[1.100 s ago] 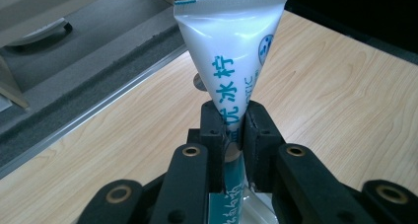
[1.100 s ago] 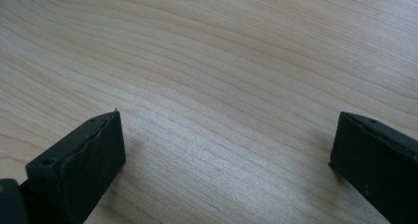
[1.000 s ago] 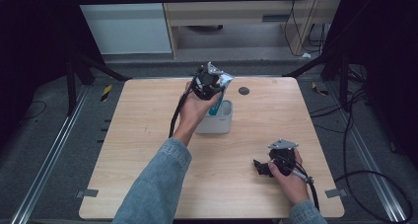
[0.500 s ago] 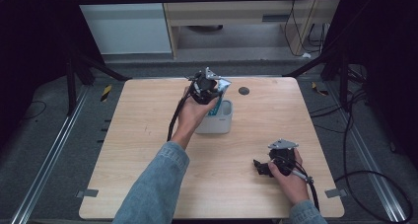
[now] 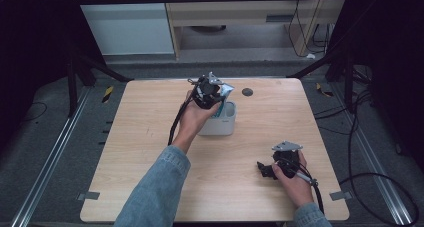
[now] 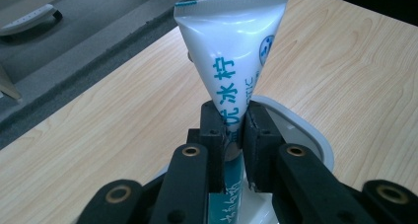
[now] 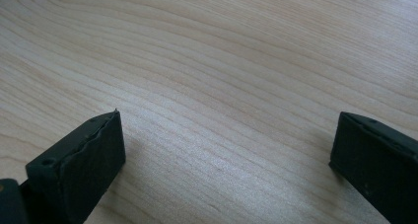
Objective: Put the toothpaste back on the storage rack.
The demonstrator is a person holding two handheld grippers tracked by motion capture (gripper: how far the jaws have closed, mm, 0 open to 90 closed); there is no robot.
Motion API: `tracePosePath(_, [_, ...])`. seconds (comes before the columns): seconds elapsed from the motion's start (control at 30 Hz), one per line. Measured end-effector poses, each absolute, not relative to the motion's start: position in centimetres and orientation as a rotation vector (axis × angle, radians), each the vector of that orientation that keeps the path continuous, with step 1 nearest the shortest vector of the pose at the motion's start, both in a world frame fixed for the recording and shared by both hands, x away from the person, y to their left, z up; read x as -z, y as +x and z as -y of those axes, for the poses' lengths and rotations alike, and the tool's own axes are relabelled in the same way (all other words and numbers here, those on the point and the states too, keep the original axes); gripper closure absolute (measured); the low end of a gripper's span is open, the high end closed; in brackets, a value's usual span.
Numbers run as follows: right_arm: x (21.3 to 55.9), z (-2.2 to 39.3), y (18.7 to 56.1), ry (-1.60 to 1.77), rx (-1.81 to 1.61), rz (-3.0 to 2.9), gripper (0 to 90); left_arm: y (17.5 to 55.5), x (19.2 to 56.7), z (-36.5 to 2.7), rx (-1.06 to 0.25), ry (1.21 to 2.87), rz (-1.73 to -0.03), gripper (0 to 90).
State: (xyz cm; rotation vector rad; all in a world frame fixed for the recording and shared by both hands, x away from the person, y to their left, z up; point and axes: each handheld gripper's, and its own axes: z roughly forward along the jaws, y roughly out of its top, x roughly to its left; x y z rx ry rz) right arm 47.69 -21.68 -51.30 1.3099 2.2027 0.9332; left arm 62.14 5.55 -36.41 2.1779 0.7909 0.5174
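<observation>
The left hand-held gripper [image 6: 231,130] was clamped tight on a white tube [image 6: 231,51] with blue lettering. In the left gripper view the tube was pinched at its narrow lower part between the two black pads [image 6: 214,130], with the flat crimped end fanning out wide toward 12 o'clock and the darker teal cap end tucked down between the jaws at 6 o'clock. So it was held roughly upright, crimp up. The jaws were closed to a narrow gap, just the squeezed tube between them.

Right under and behind the tube, a white holder [image 6: 305,130] with a rounded rim was seen, at about 4 o'clock from the pads. Whether the cap end was touching the inside of that holder couldn't be made out.

In the high view the left hand-held gripper [image 5: 212,92] was seen a bit toward 12 o'clock from the middle of the worktop [image 5: 150,152], directly over the far edge of the holder [image 5: 220,124], with the tube [image 5: 226,91] poking out at 3 o'clock of the gripper body.

The right hand-held gripper [image 5: 265,169] was parked near the 5 o'clock corner of the worktop, well apart from the tube. In the right gripper view its pads [image 7: 88,155] were spread wide with nothing between them, just bare wood grain [image 7: 222,86] underneath.
</observation>
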Motion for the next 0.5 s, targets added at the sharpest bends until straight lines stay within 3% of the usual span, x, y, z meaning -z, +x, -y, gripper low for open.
tracePosePath(0.5, [51.29,21.68,47.68,1.311,-0.933,-2.203,0.4,62.31,37.32,-6.13,-0.49,2.184,-0.817,79.8])
